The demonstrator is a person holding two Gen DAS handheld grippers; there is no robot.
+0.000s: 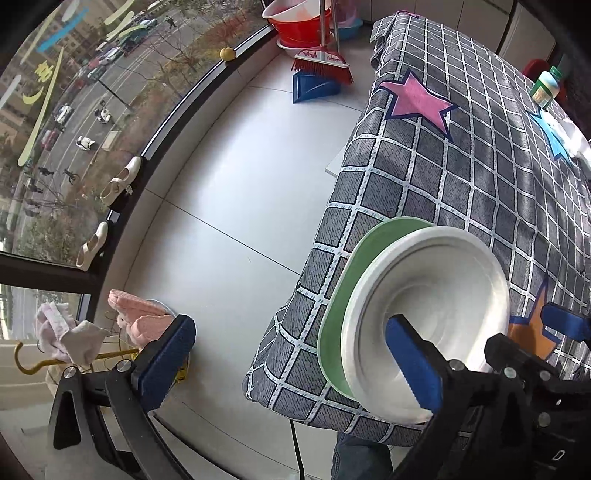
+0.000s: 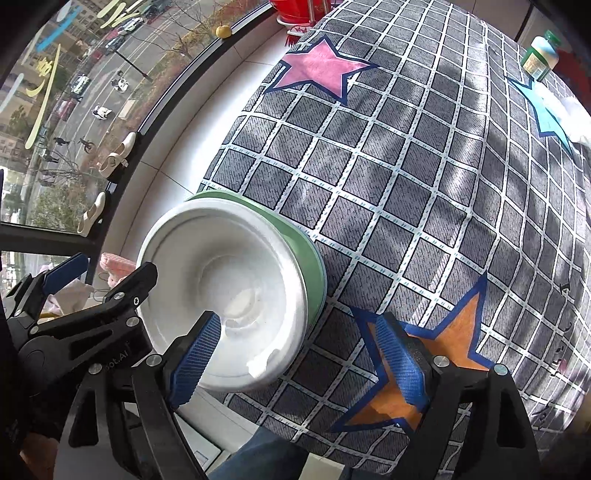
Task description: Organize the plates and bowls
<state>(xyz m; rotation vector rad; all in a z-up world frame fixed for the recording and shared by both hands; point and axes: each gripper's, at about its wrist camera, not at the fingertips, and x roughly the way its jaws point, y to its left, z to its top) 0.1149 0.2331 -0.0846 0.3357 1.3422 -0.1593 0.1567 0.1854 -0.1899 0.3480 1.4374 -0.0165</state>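
The left gripper [image 1: 295,365] has its blue fingers spread wide, grasping nothing; one pad hangs over the white bowl [image 1: 432,317], the other over the floor. The right gripper [image 2: 299,362] is likewise released, its pads straddling the bowl's near rim and an orange star on the checked tablecloth [image 2: 424,177]. The bowl sits nested on a green plate [image 1: 343,280] at the table's near corner, so that stack looks finished; no other loose dishes show on the table. Only the left view shows the broom [image 1: 321,62], dustpan and red basins [image 1: 299,29] on the floor; the right view shows more tabletop, with a green-capped bottle [image 2: 541,53] at its far edge.
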